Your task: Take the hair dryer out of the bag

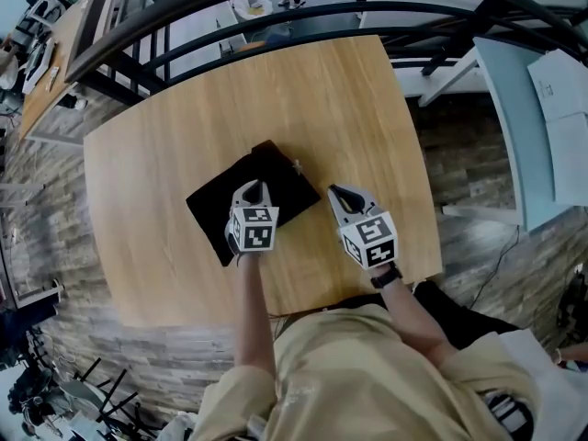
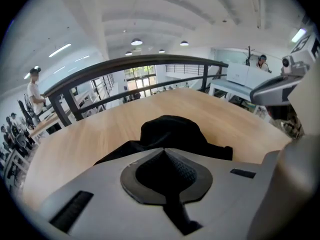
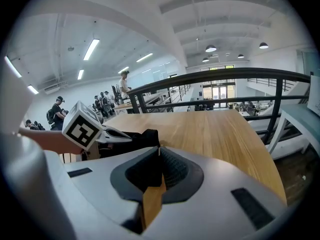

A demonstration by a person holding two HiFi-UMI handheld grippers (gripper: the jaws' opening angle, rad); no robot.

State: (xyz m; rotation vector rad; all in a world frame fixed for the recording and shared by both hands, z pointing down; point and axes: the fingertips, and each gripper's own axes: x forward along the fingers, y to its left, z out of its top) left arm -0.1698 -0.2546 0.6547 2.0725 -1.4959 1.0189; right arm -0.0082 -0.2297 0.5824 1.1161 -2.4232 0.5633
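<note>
**Head view.** A black fabric bag (image 1: 276,186) lies flat near the middle of the light wooden table (image 1: 349,108), one corner pointing to the far side. Your left gripper (image 1: 252,189) sits on the bag's near edge. Your right gripper (image 1: 338,193) is just right of the bag, over bare wood. No hair dryer shows, so it is probably inside the bag.

**Left gripper view.** The jaws are closed together, tips at the bag's near hem. Whether a fold of cloth is pinched between them can't be told. The cloth is matte black and limp, with creased flaps and a rounded hump on the far side, likely the dryer underneath.

**Right gripper view.** The jaws are closed with nothing between them, and only wood shows through the gap. The bag lies to the left with your left gripper on it.

**Handling (judgement).**
- The bag is soft and light. Expect it to drag along unless you pin or hold its edge.
- The dryer should be rigid, smooth plastic, fairly weighty and heavy at the barrel end.
- Take it by the handle, or where the handle meets the barrel.
- Any cord may snag at the bag's mouth.
</note>
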